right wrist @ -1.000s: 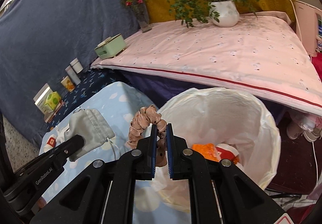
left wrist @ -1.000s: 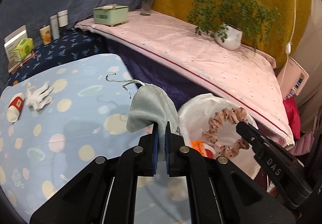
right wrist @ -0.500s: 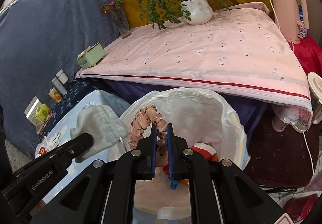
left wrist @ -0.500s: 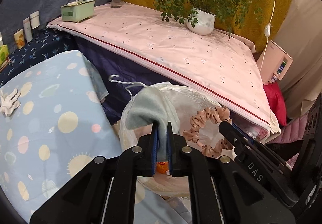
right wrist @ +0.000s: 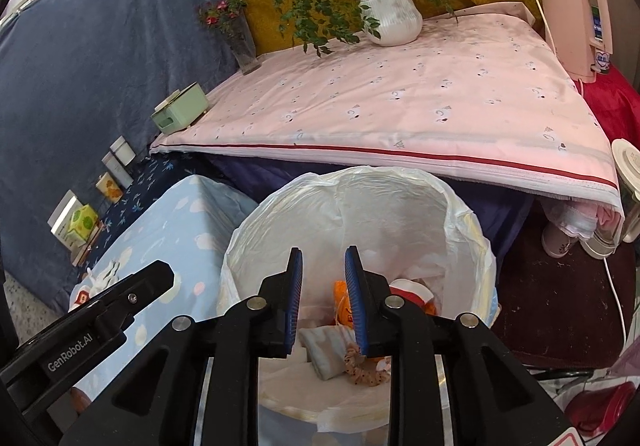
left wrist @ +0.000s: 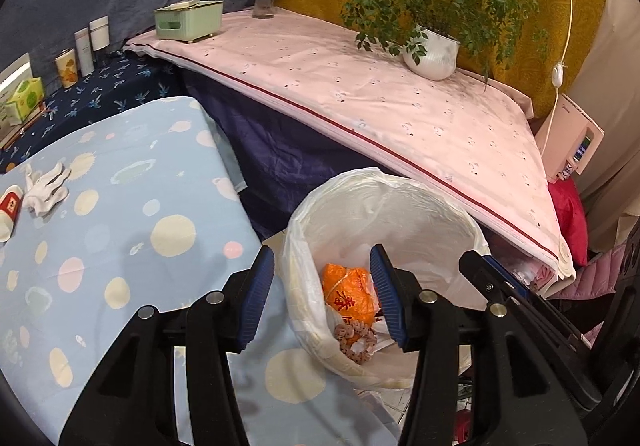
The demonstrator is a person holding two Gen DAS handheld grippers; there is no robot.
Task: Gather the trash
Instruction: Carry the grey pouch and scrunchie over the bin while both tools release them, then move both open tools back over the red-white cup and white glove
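A bin with a white liner [left wrist: 380, 181] [right wrist: 360, 175] stands beside the blue dotted table [left wrist: 120, 226]. Both grippers hang over it. My left gripper [left wrist: 322, 258] has its jaws opening, with nothing between them. My right gripper [right wrist: 324, 257] is also opening and holds nothing. In the bin lie a pink scrunchie [left wrist: 356, 338] [right wrist: 366, 366], a grey face mask [right wrist: 324, 350] and an orange bag [left wrist: 350, 290] [right wrist: 342, 298]. On the table's far left are a white glove [left wrist: 46, 189] and a red-and-white tube [left wrist: 8, 209].
A pink-sheeted surface [left wrist: 360, 97] behind the bin carries a potted plant [left wrist: 432, 53], a flower vase [left wrist: 266, 1] and a green box [left wrist: 188, 19]. Bottles [left wrist: 86, 43] and cartons [left wrist: 24, 97] line the dark blue shelf. A pink appliance [right wrist: 572, 21] stands at right.
Both grippers opened over the bin. The grey mask left the left gripper and the scrunchie left the right one; both now lie in the bin.
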